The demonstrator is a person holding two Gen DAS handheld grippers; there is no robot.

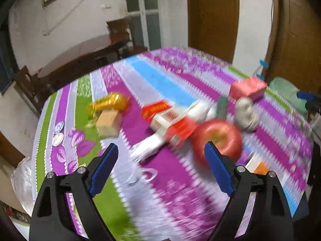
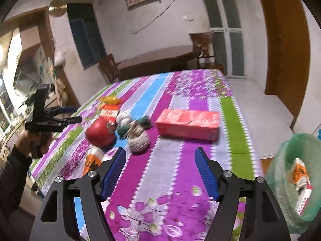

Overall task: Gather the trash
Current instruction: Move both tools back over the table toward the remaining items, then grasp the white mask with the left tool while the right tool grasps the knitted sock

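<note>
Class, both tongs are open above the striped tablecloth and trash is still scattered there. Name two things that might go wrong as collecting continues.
1. The red apple sits tight against the crumpled paper balls and cartons. Reaching for the trash may nudge it so it rolls, or it may be picked up by mistake.
2. The green bin bag hangs beside the table, beyond its edge, nearest the right tongs. A drop from the left tongs, released short of it, would probably land on the floor.

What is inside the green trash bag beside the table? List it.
In the green trash bag, an orange-and-white wrapper lies above a white packet with red print. Anything deeper is hidden by these and the bag's wall. The right gripper is open and empty.
</note>
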